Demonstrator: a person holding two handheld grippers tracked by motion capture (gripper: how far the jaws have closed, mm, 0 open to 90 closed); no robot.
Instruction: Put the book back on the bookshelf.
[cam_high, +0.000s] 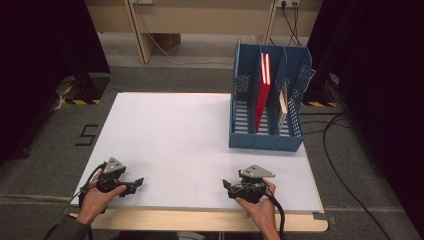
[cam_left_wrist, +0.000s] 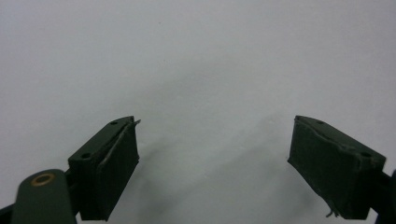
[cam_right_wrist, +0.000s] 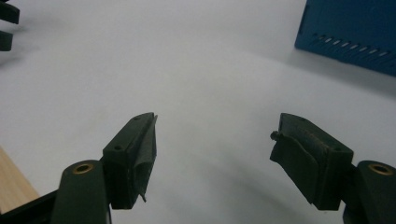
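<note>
The white rectangular desk top (cam_high: 190, 145) carries a blue plastic three-slot file rack (cam_high: 267, 135) at its far right corner, the rack's front wall standing just inside the desk's right edge. A red flat book (cam_high: 262, 95) stands upright in the rack's middle slot; a thin pale-edged item (cam_high: 283, 106) leans in the right slot. The left gripper (cam_high: 139, 183) lies near the near left corner, held by the left hand (cam_high: 97, 197), jaws spread with nothing between them. The right gripper (cam_high: 226, 187) sits close to the near edge, right of centre, in the right hand (cam_high: 260, 207); its jaws stand wide apart and empty over bare white surface. The whole middle of the desk between grippers and rack lies open. The rack's blue base wall (cam_right_wrist: 350, 32) appears at the upper right of the right gripper view, well apart from the jaws.
</note>
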